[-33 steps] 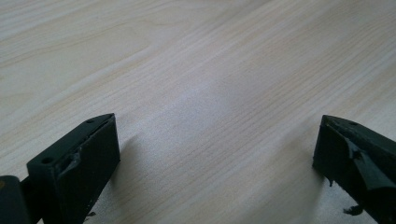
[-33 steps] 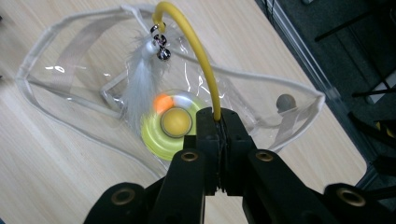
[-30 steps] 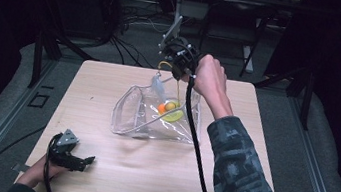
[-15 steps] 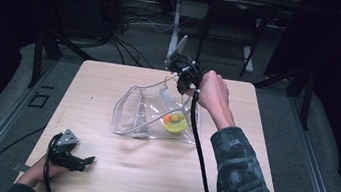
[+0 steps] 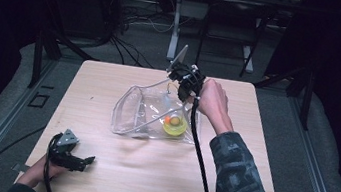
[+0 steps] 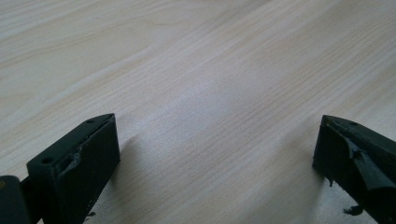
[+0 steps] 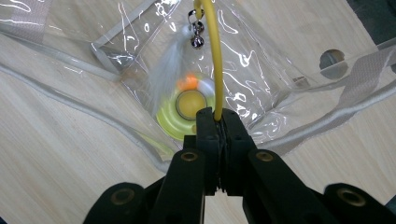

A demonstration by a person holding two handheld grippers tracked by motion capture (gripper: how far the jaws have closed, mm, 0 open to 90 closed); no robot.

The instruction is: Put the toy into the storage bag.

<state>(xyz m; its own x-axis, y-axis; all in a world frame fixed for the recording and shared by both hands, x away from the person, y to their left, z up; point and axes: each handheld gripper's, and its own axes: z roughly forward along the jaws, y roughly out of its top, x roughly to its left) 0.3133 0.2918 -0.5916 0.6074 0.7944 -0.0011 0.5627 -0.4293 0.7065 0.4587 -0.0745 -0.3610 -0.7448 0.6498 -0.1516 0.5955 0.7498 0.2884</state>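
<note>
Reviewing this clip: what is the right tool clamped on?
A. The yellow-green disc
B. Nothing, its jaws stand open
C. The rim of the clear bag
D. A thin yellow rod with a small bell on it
D: in the right gripper view the right tool has its jaws pressed together on the yellow rod, which rises with a bell over the clear bag and the disc lying inside it.

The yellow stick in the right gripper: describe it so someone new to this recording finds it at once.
Start at the clear plastic bag lying in the middle of the wooden table. Above its far right corner the right gripper is shut on a thin yellow stick. It alone is a slim bent rod with small silver bells and a white feather near its far end, unlike the round yellow-green toy inside the bag.
</note>
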